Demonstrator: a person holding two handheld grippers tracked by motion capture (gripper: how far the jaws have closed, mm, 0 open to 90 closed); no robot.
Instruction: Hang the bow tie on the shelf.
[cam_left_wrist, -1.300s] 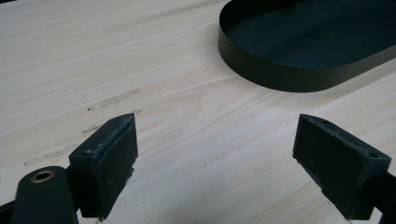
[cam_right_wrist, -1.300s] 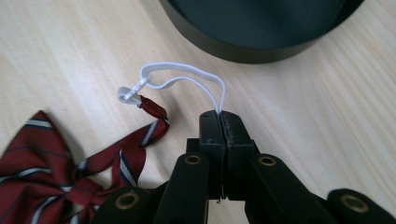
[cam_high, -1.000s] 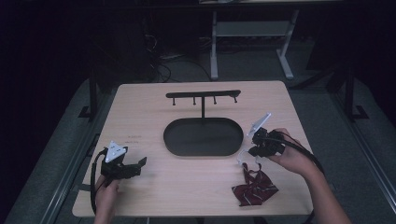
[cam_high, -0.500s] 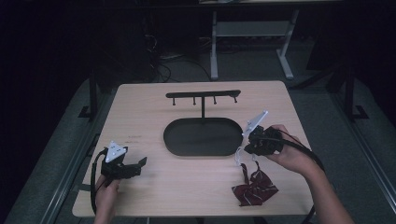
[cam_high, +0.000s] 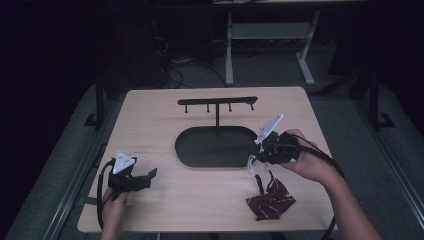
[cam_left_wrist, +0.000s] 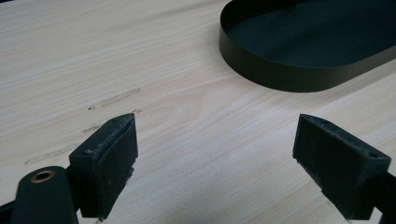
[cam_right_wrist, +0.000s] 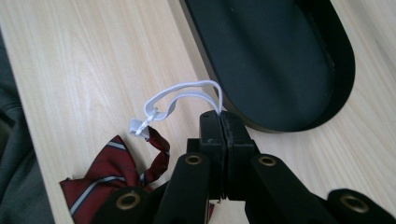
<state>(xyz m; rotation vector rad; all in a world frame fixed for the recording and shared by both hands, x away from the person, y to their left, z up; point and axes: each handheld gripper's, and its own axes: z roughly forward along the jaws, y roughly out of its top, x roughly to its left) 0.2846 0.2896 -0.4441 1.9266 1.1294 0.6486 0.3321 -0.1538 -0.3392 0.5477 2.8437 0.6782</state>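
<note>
Now the right gripper pinches the white elastic band of the red striped bow tie, just beside the black tray. Meanwhile the left gripper has its jaws spread wide over the wooden table.

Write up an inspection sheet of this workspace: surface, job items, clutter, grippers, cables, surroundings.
Surface: light wooden table, a few faint scuff marks near the left gripper.
Job's things: dark red striped bow tie lying near the front right edge; its white elastic strap pinched in the right gripper. Black hook stand rising from a black oval tray base at the centre.
Clutter: nothing seen.
Grippers: left gripper open, nothing between its jaws, low over the table at front left; right gripper shut on the strap, beside the tray's right end.
Cables: one black cable trailing from each gripper; more cables on the floor behind the table.
Surroundings: dark room, grey floor, a white frame behind.
</note>
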